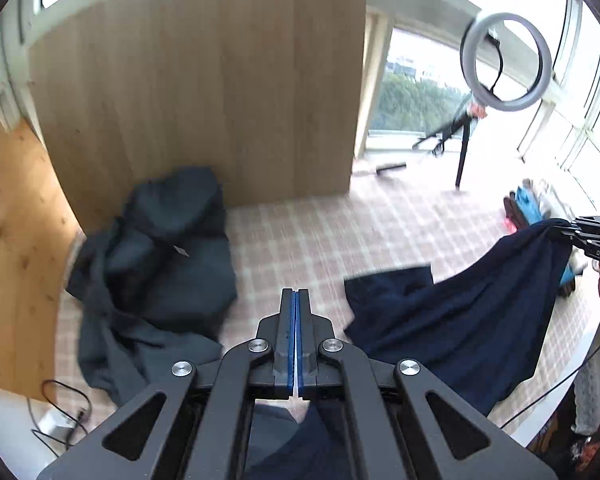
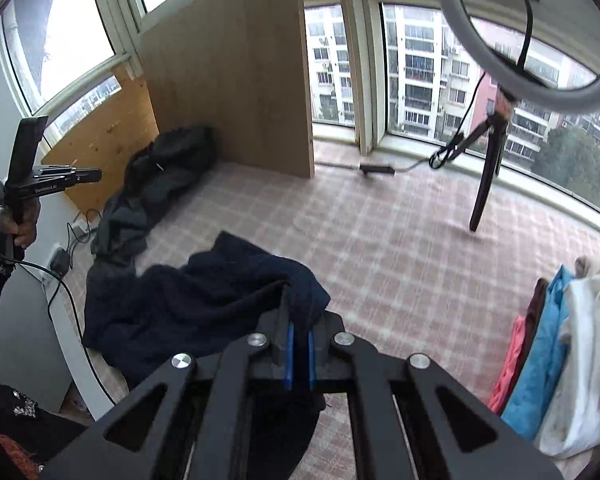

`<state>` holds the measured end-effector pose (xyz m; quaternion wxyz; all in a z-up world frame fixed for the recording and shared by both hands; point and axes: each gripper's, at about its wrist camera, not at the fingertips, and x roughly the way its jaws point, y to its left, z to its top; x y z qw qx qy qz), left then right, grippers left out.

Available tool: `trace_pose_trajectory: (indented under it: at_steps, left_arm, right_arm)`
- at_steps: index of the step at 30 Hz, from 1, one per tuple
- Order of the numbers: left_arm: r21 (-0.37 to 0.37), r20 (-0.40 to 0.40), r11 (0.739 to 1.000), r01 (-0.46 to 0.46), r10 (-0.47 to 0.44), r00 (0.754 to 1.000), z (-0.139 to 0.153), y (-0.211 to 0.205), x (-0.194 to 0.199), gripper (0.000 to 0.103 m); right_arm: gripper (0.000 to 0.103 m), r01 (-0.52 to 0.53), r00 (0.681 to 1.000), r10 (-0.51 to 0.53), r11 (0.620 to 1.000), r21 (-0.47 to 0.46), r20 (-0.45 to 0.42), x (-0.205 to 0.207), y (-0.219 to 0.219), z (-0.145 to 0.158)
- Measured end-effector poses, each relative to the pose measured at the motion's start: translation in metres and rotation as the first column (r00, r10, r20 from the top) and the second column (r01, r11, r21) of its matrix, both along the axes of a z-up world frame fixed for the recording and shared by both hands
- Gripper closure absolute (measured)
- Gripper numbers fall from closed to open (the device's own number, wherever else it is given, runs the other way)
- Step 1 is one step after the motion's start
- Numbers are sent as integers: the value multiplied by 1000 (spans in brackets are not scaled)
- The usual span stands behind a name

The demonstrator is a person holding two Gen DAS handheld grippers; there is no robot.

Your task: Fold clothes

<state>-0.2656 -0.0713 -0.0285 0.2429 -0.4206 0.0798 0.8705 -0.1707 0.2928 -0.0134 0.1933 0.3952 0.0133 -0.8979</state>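
Navy garment (image 2: 204, 300) hangs limp and soft from the right tongs (image 2: 299, 344), clamped on its edge; left tongs (image 1: 296, 320) pinched together, empty — a free corner looks like the spot for them.

Navy blue garment (image 2: 204, 300) crumpled, one edge lifted and pinched in the right claw (image 2: 299, 354), the rest trailing onto the pink checked surface, dark grey garment (image 1: 156, 264) heaped beside the wooden panel, folded clothes (image 2: 556, 352) stacked well apart

- Navy garment (image 2: 188, 304): soft matt cloth.
- Plaid cover (image 2: 380, 248): woven cloth.
- Upright panel (image 1: 204, 88): smooth pale wood.
- Right gripper (image 2: 299, 354): matt black plastic, shiny metal rivets.
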Motion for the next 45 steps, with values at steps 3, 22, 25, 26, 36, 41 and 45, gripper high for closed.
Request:
trace_pose_trajectory:
  at_steps: [3,22,25,26,36,41,45]
  left_arm:
    - [-34,25,997,65,-64,998,-10,15,10,103]
    - [-200,311,836,510,-440,843,-130,154,55,81]
    - [-237,338,788,568,-481,809,-144,168,62,73]
    - [-248,343,780,575,-484,805,-147,169,63,69]
    - [-319,383,724,612,-492,782,-171,178,72,98]
    - [-292,310,788,543,-459,833,-130,164,78,100]
    - [-282,91,880,382,-372,924,-22,125,63,100]
  right_arm:
    - [99,-23,993,32,996,83,-113,13,-16,60]
    - [99,244,879,-276,961,131,388,137,93,-165]
    - [99,218,893,-255,966,138,372,130,89,-166]
    - [99,214,895,-250,967,136,369,128,88,-166]
    - [98,168,910,-214,973,157,354,114,85,-163]
    - [99,179,929,-219,971,156,297,106,78,-142]
    - [99,175,980,-186,976,133,75,80,56,-49]
